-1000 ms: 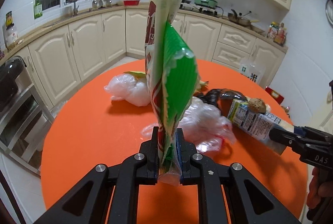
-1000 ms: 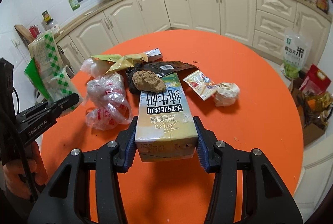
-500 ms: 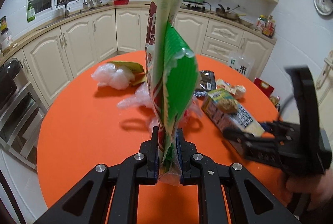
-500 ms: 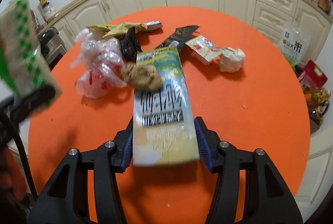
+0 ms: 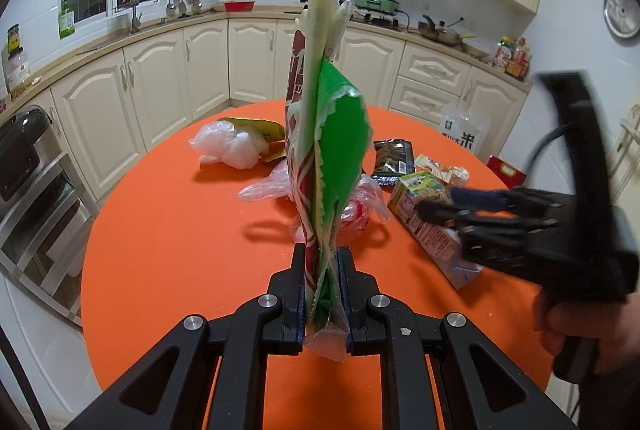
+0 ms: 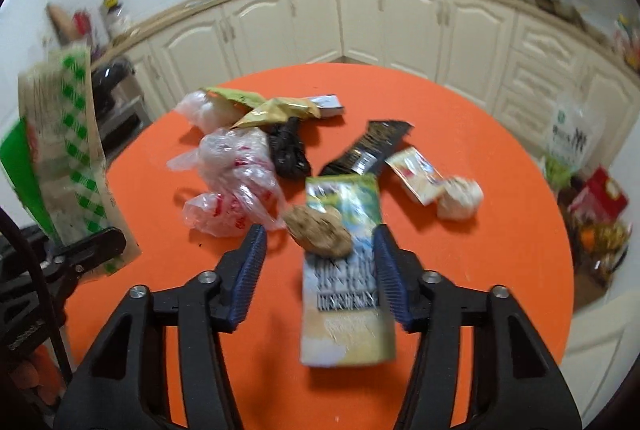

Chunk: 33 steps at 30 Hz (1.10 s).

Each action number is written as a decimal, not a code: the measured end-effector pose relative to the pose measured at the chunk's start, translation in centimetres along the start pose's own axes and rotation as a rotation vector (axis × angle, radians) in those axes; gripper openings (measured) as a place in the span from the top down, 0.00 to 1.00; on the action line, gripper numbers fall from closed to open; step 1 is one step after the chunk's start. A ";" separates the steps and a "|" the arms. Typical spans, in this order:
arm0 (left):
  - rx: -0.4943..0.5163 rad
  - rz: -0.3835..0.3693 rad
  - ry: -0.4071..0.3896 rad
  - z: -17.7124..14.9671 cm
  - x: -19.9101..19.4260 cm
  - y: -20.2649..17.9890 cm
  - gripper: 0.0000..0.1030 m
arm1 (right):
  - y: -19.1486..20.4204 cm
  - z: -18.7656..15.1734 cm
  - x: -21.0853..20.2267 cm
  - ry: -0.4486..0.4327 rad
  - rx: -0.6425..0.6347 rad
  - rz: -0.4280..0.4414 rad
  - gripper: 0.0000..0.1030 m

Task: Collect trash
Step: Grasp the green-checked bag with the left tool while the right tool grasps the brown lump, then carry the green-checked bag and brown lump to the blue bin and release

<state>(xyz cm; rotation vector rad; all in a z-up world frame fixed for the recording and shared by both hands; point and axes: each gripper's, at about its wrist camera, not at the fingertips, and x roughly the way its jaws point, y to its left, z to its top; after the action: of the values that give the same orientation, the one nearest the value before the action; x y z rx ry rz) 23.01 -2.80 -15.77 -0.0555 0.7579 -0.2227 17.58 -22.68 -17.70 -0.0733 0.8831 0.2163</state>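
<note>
Left hand-held gripper pinches green-checked wrappers; right hand-held gripper, just narrowing, seemingly loosely straddles blurred Chinese-lettered milk carton.

I see a smooth matt orange surface, crinkled clear plastic bag, glossy printed carton, ribbed blue rubbery fingers, glossy green wrapper.

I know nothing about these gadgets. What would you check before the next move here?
1. Left hand-held gripper clamps the wrappers: ok.
2. Right hand-held gripper grips the milk carton: not ok. Its jaws have just been closing with the carton between them, but one pad is clear of it.
3. Carton free of loose bits: not ok, a brown lump lies on it and could roll off.
4. Trash bin within reach: cannot tell, none in view.
</note>
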 end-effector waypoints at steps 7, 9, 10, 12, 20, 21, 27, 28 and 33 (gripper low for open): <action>-0.005 -0.004 -0.016 0.0 -1.0 -0.3 0.91 | -0.1 -0.1 -0.8 -0.024 -0.029 -0.009 0.70; 0.001 -0.008 -0.023 0.1 -1.6 -0.8 0.91 | -1.0 -0.4 -1.8 -0.048 0.016 0.032 0.70; 0.007 -0.011 -0.027 0.1 -1.8 -1.2 0.91 | -1.4 -0.6 -2.4 -0.062 0.036 0.050 0.70; 0.019 -0.018 -0.036 0.2 -2.1 -2.0 0.91 | -1.8 -0.8 -3.5 -0.083 0.050 0.053 0.70; 0.088 -0.088 -0.067 0.7 -3.7 -7.1 0.91 | -5.8 -2.8 -8.9 -0.179 0.139 0.054 0.70; 0.098 -0.096 -0.070 0.9 -3.8 -7.9 0.91 | -6.7 -3.3 -9.9 -0.196 0.156 0.049 0.70; 0.189 -0.186 -0.083 1.6 -3.2 -15.0 0.91 | -12.2 -5.7 -14.2 -0.268 0.250 -0.005 0.70; 0.203 -0.202 -0.083 1.7 -3.0 -16.1 0.91 | -13.5 -6.3 -15.0 -0.281 0.273 -0.019 0.70; 0.284 -0.301 -0.059 1.5 -1.1 -23.4 0.91 | -20.4 -9.8 -17.8 -0.304 0.388 -0.108 0.70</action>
<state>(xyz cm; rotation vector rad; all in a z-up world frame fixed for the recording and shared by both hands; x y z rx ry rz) 19.02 -25.38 -10.92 0.0937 0.6513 -0.6111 3.67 -46.89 -10.72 0.2663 0.6029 -0.0474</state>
